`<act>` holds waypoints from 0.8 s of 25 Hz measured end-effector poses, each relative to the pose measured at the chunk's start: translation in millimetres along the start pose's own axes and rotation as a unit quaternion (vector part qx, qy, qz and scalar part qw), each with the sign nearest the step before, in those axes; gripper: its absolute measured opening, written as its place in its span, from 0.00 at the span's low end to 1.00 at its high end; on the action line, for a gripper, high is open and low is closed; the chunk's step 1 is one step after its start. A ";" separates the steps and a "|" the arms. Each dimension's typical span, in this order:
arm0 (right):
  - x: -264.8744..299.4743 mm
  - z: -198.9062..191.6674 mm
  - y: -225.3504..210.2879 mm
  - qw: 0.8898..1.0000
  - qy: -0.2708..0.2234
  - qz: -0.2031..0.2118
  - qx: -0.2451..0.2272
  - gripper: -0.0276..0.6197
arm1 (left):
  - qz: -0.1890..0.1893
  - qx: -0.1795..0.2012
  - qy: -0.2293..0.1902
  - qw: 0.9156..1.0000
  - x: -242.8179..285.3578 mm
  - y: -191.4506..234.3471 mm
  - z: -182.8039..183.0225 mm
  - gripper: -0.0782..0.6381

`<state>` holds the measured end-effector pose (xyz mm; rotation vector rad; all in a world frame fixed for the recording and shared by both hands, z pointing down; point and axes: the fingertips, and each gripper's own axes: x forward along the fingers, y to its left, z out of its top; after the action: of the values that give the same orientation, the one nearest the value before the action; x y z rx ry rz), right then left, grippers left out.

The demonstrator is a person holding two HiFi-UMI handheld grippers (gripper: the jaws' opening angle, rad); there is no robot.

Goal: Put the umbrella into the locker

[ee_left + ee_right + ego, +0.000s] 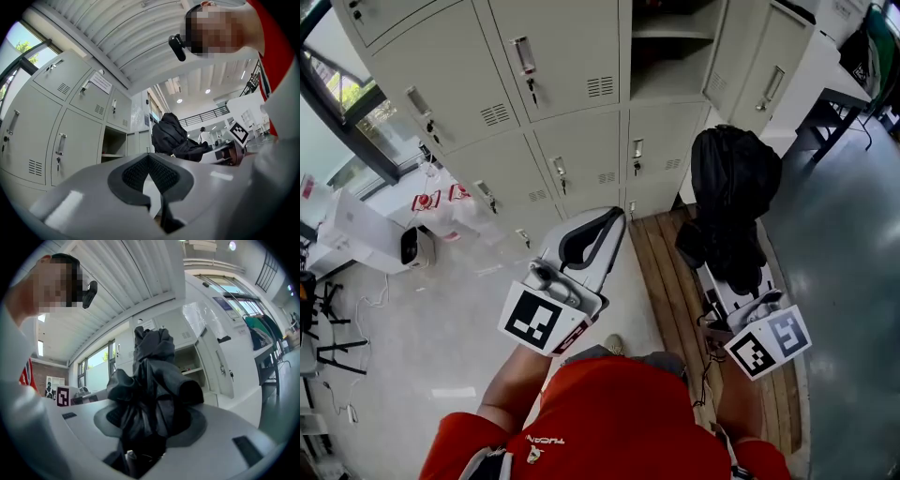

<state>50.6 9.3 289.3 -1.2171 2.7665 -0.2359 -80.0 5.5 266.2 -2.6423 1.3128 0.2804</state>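
Before the lockers (pixel 572 56), right tongs (pixel 150 420) clench the umbrella (pixel 151 376), which hides their tips; left tongs (pixel 149 157) pressed together, empty

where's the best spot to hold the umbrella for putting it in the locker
Low on the bundle, coming from its base end, as the right claw has it. The umbrella is loose and floppy higher up, so a grip there may slip; a low hold leaves the top free to enter the locker first.
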 end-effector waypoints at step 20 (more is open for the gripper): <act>135.5 17.0 -90.2 0.999 0.018 -0.025 -0.042 0.36 | -0.009 -0.009 0.002 1.000 106.0 100.7 -37.8 0.12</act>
<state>27.4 -152.6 284.2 -1.3167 2.8058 -0.1492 -94.4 -144.7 269.2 -2.6700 1.2931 0.2853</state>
